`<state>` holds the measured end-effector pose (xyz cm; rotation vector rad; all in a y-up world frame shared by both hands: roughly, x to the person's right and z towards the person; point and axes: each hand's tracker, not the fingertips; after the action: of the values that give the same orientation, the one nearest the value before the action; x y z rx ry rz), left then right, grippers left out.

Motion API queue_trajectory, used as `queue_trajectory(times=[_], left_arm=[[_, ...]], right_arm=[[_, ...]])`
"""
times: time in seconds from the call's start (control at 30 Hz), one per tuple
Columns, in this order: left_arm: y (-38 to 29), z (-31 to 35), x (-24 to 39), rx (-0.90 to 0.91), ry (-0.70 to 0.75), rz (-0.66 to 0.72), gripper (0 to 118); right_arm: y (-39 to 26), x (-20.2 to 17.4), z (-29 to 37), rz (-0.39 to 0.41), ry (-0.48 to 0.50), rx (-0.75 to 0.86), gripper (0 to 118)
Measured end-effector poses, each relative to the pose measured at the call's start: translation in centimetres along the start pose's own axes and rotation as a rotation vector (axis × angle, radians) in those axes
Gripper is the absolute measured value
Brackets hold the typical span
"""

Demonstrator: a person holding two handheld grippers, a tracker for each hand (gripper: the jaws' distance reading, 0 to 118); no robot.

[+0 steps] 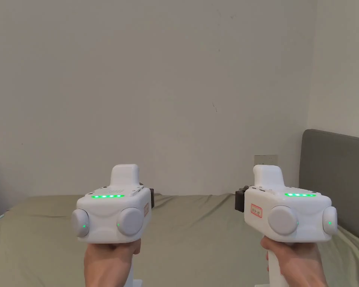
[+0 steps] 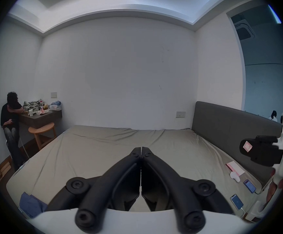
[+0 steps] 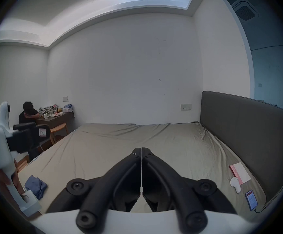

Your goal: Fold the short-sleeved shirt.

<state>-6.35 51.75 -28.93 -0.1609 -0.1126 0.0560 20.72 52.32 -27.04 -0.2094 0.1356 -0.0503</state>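
Olive-green sheet covers the bed (image 1: pixel 197 239), smooth w/ a few creases. Both grippers are held up above its near edge, level, pointing at the far wall. Left gripper (image 2: pixel 141 150): jaws closed tip to tip, nothing between them. Right gripper (image 3: pixel 141 150): same, jaws pressed together, empty. In the head view each white housing sits in a hand, left hand (image 1: pixel 109 263) and right hand (image 1: pixel 298 263), green lights on top.

Blue shirt (image 3: pixel 36 186) lies crumpled at the bed's near left corner, well apart from both grippers. Along the right edge, by the grey headboard (image 3: pixel 245 129): a pink-and-white booklet (image 3: pixel 240 172), a small white case (image 3: pixel 235 184) touching it, and a phone (image 3: pixel 251 199) on a cable.

Another person (image 2: pixel 10 114) sits at a cluttered desk (image 2: pixel 41 117) in the far left corner of the room.
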Motion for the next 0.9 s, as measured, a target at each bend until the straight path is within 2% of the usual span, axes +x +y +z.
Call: queue_trajectory(times=[0.03,0.07,0.1,0.13,0.17,0.2,0.23,0.3,0.4,0.47,0.6,0.77,0.87,0.9], left_arm=[[0.3,-0.1,-0.1,0.001,0.004,0.006,29],[0.5,0.1,-0.1,0.004,0.0,0.013,71],[0.7,0.1,-0.1,0.011,-0.001,0.018,102],[0.9,-0.2,0.1,0.004,-0.023,0.0,118],[1.1,-0.3,0.1,0.012,0.004,-0.003,118],[1.1,-0.2,0.3,0.023,0.021,-0.009,118],[1.2,0.0,0.5,0.031,0.022,-0.012,118],[1.5,0.0,0.9,0.007,0.061,-0.017,118],[2.2,-0.3,0.3,-0.009,0.043,0.059,118],[2.9,-0.4,0.2,-0.029,0.112,0.082,118],[3.1,-0.2,0.6,-0.024,0.146,0.013,118],[2.7,-0.1,1.3,-0.06,0.141,-0.001,118],[2.6,-0.5,1.6,-0.135,0.162,-0.028,118],[2.6,-0.4,1.6,-0.102,0.146,-0.026,118]], right_arm=[[0.4,0.0,-0.2,-0.005,0.005,-0.002,26],[0.8,0.0,-0.4,-0.01,0.013,-0.004,66],[1.1,0.0,-0.6,-0.012,0.023,-0.011,102],[1.4,0.0,-0.9,-0.016,0.026,-0.02,118],[1.6,0.0,-1.0,-0.028,0.026,-0.017,118],[2.2,0.0,-0.4,-0.041,0.01,0.079,118],[2.3,0.0,-0.4,-0.053,0.026,0.025,118],[2.7,-0.1,-0.4,-0.058,0.009,0.02,118],[3.2,0.1,-0.1,-0.07,0.022,0.021,118],[2.9,0.1,-0.3,-0.068,0.028,0.004,118],[2.5,-0.1,-0.5,-0.03,0.008,-0.003,118],[2.2,0.5,-0.9,-0.062,0.02,-0.015,118],[1.8,0.6,-1.1,-0.058,0.022,-0.031,118],[1.7,0.6,-1.1,-0.052,0.021,-0.034,118]])
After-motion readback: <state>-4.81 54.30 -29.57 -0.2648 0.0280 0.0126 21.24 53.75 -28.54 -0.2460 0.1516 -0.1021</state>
